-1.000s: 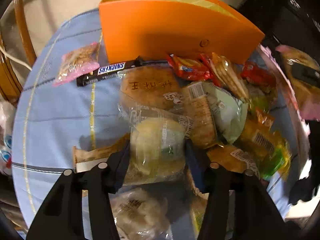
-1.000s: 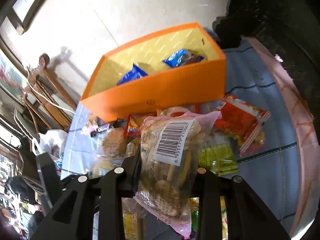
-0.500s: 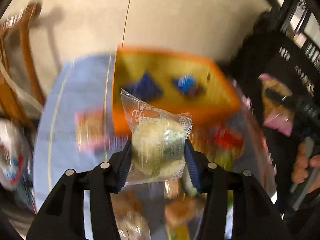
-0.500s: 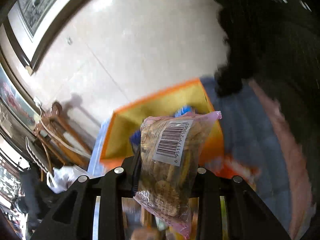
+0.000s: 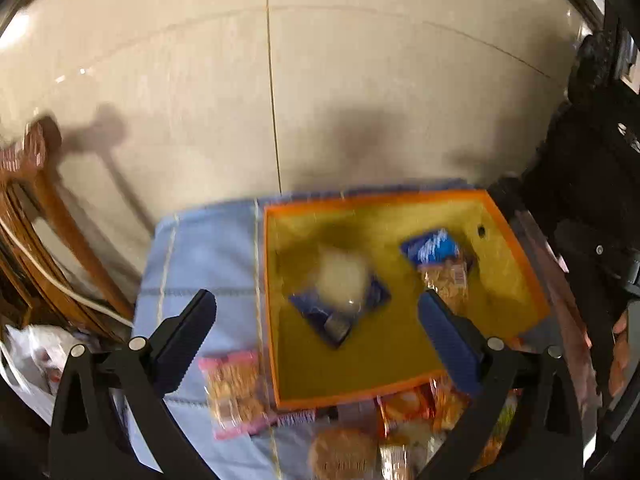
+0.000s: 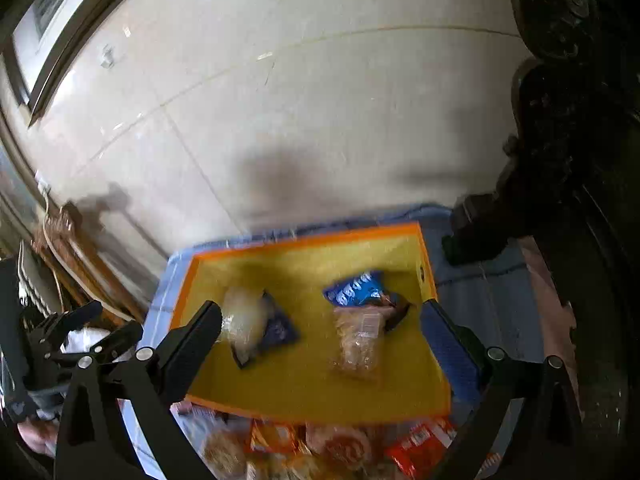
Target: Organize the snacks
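An orange box with a yellow inside [image 5: 512,312] [image 6: 304,392] stands on the blue tablecloth. In it lie a pale round bun in clear wrap [image 5: 344,276] [image 6: 244,320] on a dark blue packet [image 5: 320,316] [image 6: 280,330], a blue packet [image 5: 430,246] [image 6: 354,288] and a clear bag of biscuits [image 5: 446,280] [image 6: 358,344]. My left gripper [image 5: 316,320] is open and empty above the box. My right gripper [image 6: 320,328] is open and empty above the box too.
Loose snacks lie in front of the box: a pink-edged biscuit pack [image 5: 234,392], a round cake [image 5: 340,454], orange and red packets [image 6: 416,452]. A wooden chair [image 5: 48,248] stands at the left. A tiled wall rises behind the table. A dark figure [image 5: 592,208] is at the right.
Both grippers rose over the box and opened. The bun dropped from the left one and the biscuit bag from the right one into the box.
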`<action>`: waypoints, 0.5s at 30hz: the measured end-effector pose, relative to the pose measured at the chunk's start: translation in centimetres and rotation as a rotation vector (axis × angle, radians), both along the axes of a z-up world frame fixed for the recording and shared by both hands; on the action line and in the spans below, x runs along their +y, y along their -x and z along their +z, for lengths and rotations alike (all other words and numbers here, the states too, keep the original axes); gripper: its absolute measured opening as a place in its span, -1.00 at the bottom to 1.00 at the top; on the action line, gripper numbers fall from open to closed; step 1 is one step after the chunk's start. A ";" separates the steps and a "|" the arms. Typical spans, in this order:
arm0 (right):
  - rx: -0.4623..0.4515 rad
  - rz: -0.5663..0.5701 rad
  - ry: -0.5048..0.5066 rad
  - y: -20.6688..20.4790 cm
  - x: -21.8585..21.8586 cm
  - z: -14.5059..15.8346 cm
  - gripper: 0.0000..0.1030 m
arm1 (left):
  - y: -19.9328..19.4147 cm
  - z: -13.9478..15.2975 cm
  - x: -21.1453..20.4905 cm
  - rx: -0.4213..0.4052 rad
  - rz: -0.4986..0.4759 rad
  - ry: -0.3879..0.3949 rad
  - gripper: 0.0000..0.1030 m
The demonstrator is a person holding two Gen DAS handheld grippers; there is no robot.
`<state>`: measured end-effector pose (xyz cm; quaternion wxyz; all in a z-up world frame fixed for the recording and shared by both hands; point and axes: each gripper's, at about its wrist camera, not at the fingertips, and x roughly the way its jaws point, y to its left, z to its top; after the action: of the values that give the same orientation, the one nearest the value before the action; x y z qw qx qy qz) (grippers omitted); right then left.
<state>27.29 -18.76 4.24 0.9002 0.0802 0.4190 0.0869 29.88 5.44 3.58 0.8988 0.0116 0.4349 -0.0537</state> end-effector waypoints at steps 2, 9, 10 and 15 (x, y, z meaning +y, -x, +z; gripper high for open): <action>0.054 0.057 0.018 2.1 0.3 -2.2 0.93 | 2.3 -1.6 0.4 0.033 -0.029 -0.005 0.92; 0.177 0.206 0.146 7.6 2.7 -12.5 0.93 | 10.7 -11.3 0.4 0.180 -0.128 -0.018 0.92; 0.197 0.223 0.157 7.4 3.1 -13.8 0.93 | 10.9 -12.8 0.1 0.225 -0.131 0.002 0.92; 0.175 0.329 0.313 6.5 5.7 -17.6 0.92 | 9.9 -17.7 -0.2 0.295 -0.085 0.054 0.92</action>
<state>20.83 -13.02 -13.34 0.8356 -0.1227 0.5112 0.1591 19.98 5.23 -14.12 0.8222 -0.0021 0.5596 -0.1042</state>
